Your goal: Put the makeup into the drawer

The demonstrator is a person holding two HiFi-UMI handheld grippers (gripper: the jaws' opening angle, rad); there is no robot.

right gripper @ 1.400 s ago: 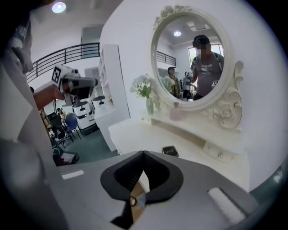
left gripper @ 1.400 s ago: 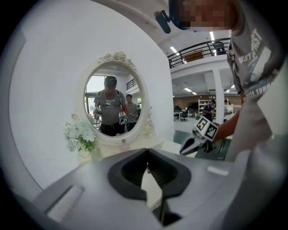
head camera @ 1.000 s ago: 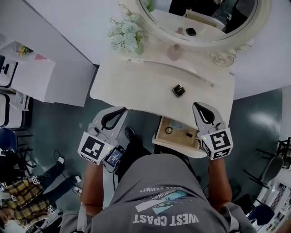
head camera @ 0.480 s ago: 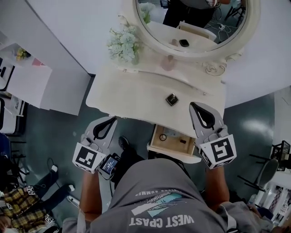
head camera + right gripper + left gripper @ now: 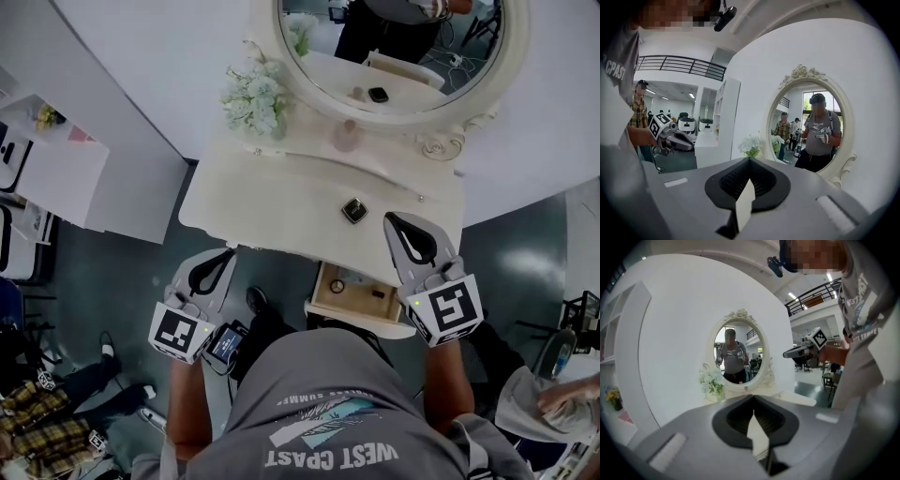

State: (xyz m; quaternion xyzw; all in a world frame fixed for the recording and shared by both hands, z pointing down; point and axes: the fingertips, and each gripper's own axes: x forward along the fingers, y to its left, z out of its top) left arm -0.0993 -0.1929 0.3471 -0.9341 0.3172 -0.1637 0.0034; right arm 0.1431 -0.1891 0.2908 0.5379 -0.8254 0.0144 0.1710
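A small black makeup compact lies on the white dressing table, near its front edge. Below that edge the wooden drawer stands pulled out, with a small ring and a small dark item inside. My right gripper is shut and empty, its tips over the table's front edge just right of the compact; in the right gripper view its jaws meet. My left gripper is shut and empty too, held in front of the table's left part.
An oval mirror rises at the back of the table, with white flowers at its left and a pink bottle in front of it. A white shelf unit stands at the left. The person's body fills the lower head view.
My right gripper has risen from beside the drawer to the table's front edge, closer to the compact. The left gripper has hardly moved. The drawer stays open.
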